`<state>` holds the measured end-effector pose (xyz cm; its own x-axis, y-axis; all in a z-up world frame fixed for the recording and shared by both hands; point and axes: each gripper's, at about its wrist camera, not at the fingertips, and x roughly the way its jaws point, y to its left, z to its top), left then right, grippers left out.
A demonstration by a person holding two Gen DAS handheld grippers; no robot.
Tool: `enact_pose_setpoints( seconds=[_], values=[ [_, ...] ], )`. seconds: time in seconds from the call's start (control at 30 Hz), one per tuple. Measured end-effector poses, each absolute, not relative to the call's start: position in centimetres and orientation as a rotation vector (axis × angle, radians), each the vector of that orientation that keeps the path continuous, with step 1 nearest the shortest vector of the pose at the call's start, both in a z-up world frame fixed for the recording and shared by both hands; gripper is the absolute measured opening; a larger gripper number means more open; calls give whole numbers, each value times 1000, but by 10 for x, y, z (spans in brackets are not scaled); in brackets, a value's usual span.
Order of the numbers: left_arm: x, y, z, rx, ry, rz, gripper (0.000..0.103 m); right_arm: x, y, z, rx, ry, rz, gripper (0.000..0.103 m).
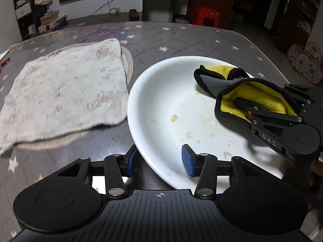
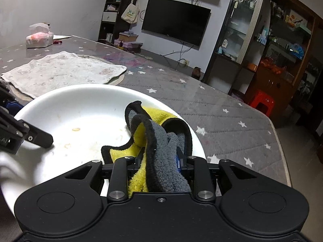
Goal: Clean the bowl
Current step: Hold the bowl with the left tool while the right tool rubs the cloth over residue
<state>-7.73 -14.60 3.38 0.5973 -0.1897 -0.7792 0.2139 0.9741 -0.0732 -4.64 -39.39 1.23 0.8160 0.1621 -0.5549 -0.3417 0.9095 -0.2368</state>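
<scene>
Right now my right gripper (image 2: 159,161) is clenched on the yellow-and-grey cloth (image 2: 153,141), which bunches up between its fingers and spills forward onto the far side of the white bowl (image 2: 84,104). My left gripper (image 1: 159,159) has let go: its jaws stand apart astride the bowl's near rim, one blue pad (image 1: 187,159) inside and the other outside, neither pressing on it. The bowl sits on the star-patterned table (image 1: 181,38), directly under both tools. The brownish stains (image 1: 174,117) lie on the bowl floor between the two grippers, off to the left of the cloth, so I judge the next wipe should sweep that way. A pale towel (image 1: 64,86) lies flat just left of the bowl, clear of the stroke; only the left gripper's inner finger crowds that path.
</scene>
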Motion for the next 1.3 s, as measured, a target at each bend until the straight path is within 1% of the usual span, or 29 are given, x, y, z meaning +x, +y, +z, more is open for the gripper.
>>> enact_pose_setpoints(
  seconds=[0.13, 0.4, 0.43, 0.5, 0.6, 0.77, 0.97, 1.3],
  values=[
    [-83, -148, 33, 8, 900, -219, 54, -55, -396, 13, -329, 563, 278, 28],
    [-89, -152, 33, -14, 894, -190, 54, -75, -394, 15, -312, 584, 293, 28],
    [-90, -153, 33, -14, 893, -194, 52, -77, -394, 15, -308, 588, 297, 28],
    [-90, -154, 33, -14, 889, -204, 43, -81, -393, 17, -304, 596, 303, 28],
    [-91, -154, 34, -12, 885, -218, 40, -86, -392, 20, -290, 613, 316, 28],
    [-86, -143, 36, -41, 900, -259, 31, -96, -390, 28, -277, 632, 343, 28],
    [-78, -143, 39, 5, 890, -290, 29, -109, -392, 32, -306, 626, 353, 28],
    [-54, -145, 39, 65, 876, -316, 29, -87, -405, 27, -333, 595, 276, 28]
  ],
)
